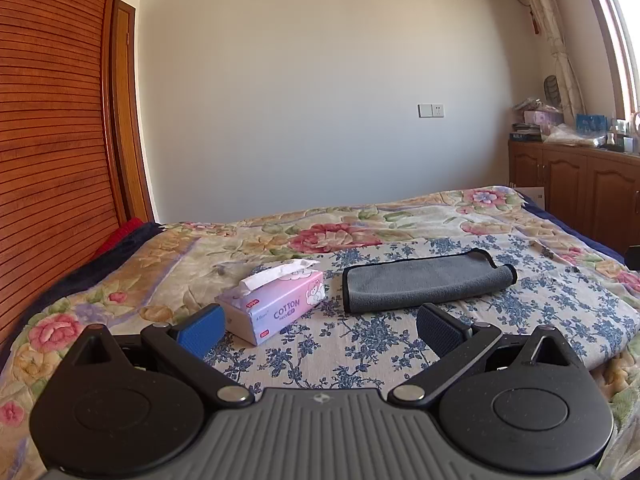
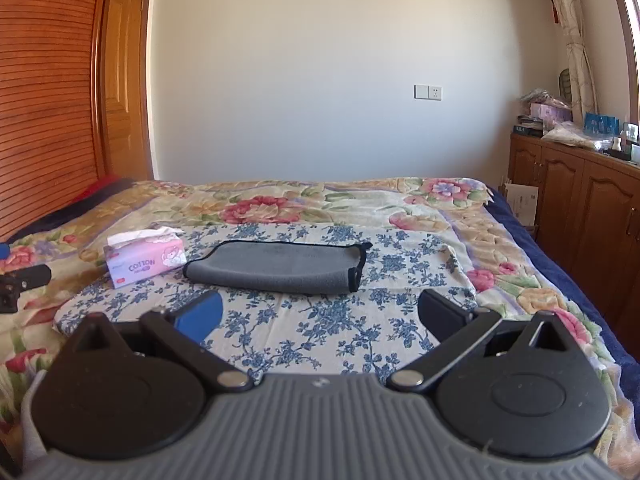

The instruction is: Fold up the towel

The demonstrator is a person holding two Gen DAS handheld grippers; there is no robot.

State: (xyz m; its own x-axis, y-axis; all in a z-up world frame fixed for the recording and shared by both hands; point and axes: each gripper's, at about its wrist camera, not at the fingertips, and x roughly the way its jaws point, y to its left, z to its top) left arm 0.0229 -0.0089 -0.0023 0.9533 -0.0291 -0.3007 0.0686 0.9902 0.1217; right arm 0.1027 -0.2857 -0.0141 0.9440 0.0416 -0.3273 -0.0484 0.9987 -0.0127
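Observation:
A grey towel [image 1: 424, 279] with a black hem lies folded over on the blue-flowered cloth [image 1: 360, 344] on the bed. It also shows in the right wrist view [image 2: 280, 267]. My left gripper [image 1: 320, 326] is open and empty, held short of the towel's near edge. My right gripper [image 2: 320, 312] is open and empty, also short of the towel. Part of the left gripper [image 2: 20, 280] shows at the left edge of the right wrist view.
A pink tissue box [image 1: 276, 300] marked COTTON stands just left of the towel, also in the right wrist view [image 2: 146, 262]. A wooden headboard [image 1: 48, 140] rises at left. Wooden cabinets [image 2: 580, 208] with clutter stand at right beside the bed.

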